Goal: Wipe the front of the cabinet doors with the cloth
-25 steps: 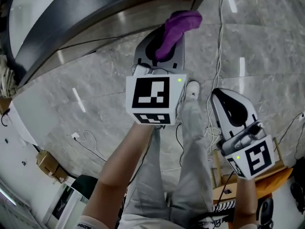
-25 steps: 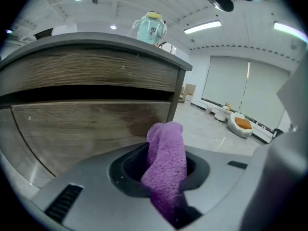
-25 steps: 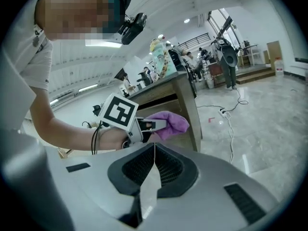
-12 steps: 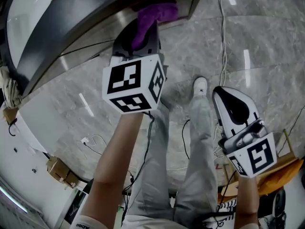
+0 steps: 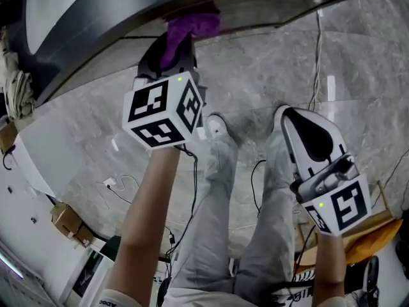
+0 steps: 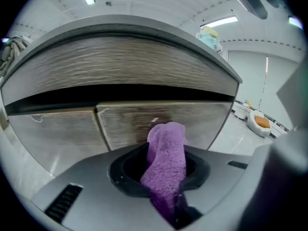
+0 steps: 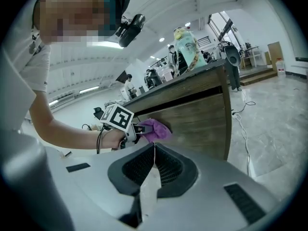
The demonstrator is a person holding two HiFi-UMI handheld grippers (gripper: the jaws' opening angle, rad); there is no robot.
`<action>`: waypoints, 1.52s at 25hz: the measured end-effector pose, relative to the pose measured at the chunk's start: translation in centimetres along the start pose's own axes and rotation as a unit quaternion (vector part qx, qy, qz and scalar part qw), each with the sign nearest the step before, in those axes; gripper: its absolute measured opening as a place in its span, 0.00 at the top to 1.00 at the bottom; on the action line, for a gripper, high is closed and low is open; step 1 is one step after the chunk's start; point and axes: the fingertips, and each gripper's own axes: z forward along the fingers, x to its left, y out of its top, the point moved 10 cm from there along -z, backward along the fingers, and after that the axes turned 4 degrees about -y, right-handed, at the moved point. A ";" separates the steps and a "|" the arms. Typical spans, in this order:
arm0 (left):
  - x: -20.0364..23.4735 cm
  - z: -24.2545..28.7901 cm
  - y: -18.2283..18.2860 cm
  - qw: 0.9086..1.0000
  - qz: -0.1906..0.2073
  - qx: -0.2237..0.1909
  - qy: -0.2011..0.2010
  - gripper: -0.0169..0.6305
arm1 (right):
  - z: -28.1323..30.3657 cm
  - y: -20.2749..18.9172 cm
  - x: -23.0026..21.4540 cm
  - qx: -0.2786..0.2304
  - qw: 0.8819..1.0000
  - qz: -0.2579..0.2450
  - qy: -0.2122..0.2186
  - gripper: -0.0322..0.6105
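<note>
We see the left gripper (image 5: 171, 50) closed on the purple cloth (image 5: 192, 24), which is pinched low down between its jaws. The cloth's free end stands up past the fingertips. The left gripper view shows that end of the cloth (image 6: 166, 158) in front of the right-hand cabinet door (image 6: 202, 121), just beside the seam with the left-hand door (image 6: 53, 134). Both doors have a brown wood grain, and the dark edge of the desk top (image 6: 120, 93) overhangs them.

From the right gripper view, the cloth (image 7: 155, 129) lies against or very near the front of the cabinet (image 7: 197, 124), close to its top edge. We cannot tell whether it actually presses on the wood.

The right gripper (image 7: 154, 150) has its jaws together along their ribbed pads, with nothing between them. In the head view it (image 5: 287, 117) is held low at the person's right side, well apart from the cabinet, and points toward the grey stone floor (image 5: 83, 139).

A pale green thing (image 7: 187, 47) stands on the desk top above the doors. The person's legs in light grey trousers (image 5: 217, 235) and a white shoe (image 5: 216, 126) show between the two grippers, and thin cables (image 5: 314, 56) trail across the floor.
</note>
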 end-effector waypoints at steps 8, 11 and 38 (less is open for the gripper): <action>6.4 -2.9 -1.2 0.998 -0.026 0.006 0.056 0.83 | 1.9 -0.6 3.8 0.007 1.000 -0.001 0.016 0.91; 6.7 -3.7 -1.5 0.997 -0.039 0.006 0.071 0.83 | 1.5 -0.8 3.5 0.012 1.000 0.000 0.019 0.91; -20.7 12.6 -2.2 0.993 -0.057 0.079 -0.064 0.83 | -14.1 -5.0 -13.3 0.013 0.996 0.057 -0.065 0.91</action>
